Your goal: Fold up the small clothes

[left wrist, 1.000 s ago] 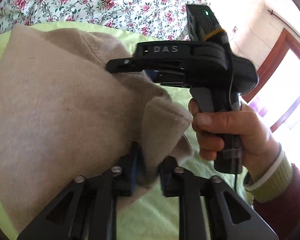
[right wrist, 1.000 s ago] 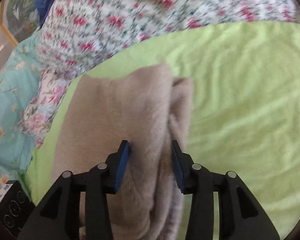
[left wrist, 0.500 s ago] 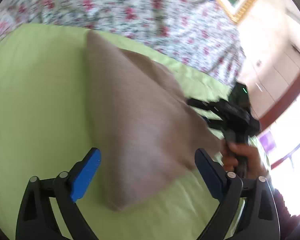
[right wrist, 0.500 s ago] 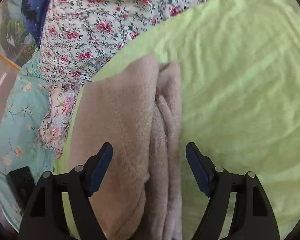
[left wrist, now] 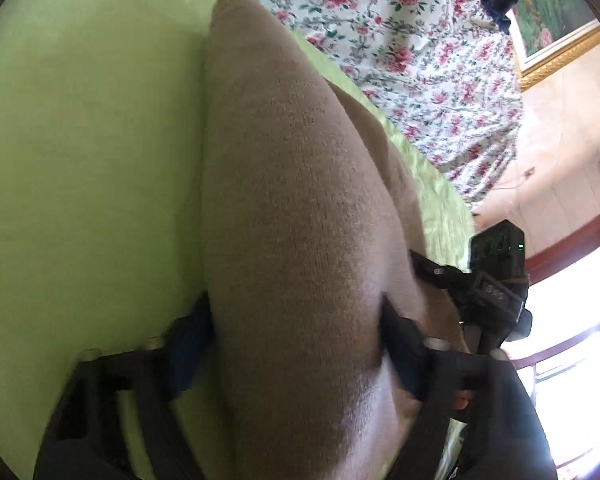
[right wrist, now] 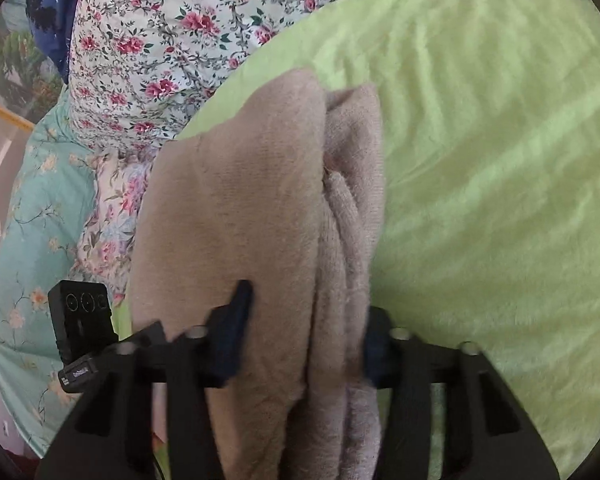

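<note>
both grippers closing on folded beige garment [left wrist: 300, 220], green blanket [left wrist: 80, 140] beneath

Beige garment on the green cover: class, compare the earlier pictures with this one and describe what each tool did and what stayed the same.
Both tools let go of the beige garment, opened wide, then closed on it again: the left tool now squeezes the broad folded body, the right tool the bunched edge folds. The left tool also shifted along the garment. The garment stayed folded on the green cover.

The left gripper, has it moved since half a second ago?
Yes. The left gripper came closer over the green sheet, now straddling the beige garment, jaws closing.
</note>
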The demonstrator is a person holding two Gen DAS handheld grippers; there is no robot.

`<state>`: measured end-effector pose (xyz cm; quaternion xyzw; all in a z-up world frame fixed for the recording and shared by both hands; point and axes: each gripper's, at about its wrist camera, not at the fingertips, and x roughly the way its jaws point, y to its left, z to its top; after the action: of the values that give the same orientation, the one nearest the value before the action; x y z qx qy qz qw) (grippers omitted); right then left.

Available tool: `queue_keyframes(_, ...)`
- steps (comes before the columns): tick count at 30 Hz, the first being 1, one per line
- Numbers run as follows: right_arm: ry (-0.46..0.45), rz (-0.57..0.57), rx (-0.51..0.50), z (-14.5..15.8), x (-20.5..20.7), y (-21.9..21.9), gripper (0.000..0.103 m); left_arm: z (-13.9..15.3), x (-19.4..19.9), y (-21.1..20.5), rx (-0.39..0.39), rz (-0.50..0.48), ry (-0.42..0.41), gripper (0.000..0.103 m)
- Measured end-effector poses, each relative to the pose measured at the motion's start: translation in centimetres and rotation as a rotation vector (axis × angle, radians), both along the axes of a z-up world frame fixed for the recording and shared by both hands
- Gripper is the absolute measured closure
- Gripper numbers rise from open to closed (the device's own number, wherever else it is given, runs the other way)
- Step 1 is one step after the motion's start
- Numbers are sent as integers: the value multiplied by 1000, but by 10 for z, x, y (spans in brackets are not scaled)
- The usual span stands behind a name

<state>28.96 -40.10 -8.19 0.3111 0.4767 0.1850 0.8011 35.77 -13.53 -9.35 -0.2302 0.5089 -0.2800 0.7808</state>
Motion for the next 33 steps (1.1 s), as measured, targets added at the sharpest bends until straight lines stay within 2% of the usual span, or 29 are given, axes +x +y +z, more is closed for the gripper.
queue_keyframes(4,-78,-16,18,32,-23,17,70,12,-14,-1,41,-12,-77,47)
queue_keyframes(9,-138,49,62,59,-53,65,70,44,-48,25,59,-11,-134,51)
queue_keyframes(14,-152,133,128,58,-75,123,70,76,-100,86,72,40,-173,51)
queue_keyframes(18,-138,189,144,46,-86,165,70,92,-140,131,124,77,-198,51)
queue_keyframes(22,-65,194,88,19,-90,185,70,78,-162,163,140,101,-169,51)
queue_keyframes(23,-60,186,70,15,-92,186,66,68,-163,170,141,101,-143,50)
queue_keyframes(25,-41,173,93,11,-94,183,62,43,-164,178,165,109,-77,45)
queue_keyframes(27,-18,160,62,14,-94,179,53,31,-168,188,150,120,-46,37)
queue_keyframes(28,-24,150,28,20,-96,176,47,31,-169,192,129,127,-43,34)
queue_keyframes(29,-44,137,1,27,-98,173,45,34,-171,196,116,135,-46,33)
queue_keyframes(31,-102,96,-34,45,-98,164,45,44,-174,203,141,159,-79,28)
queue_keyframes(33,-136,75,-25,56,-92,157,45,56,-177,214,161,192,-120,28)
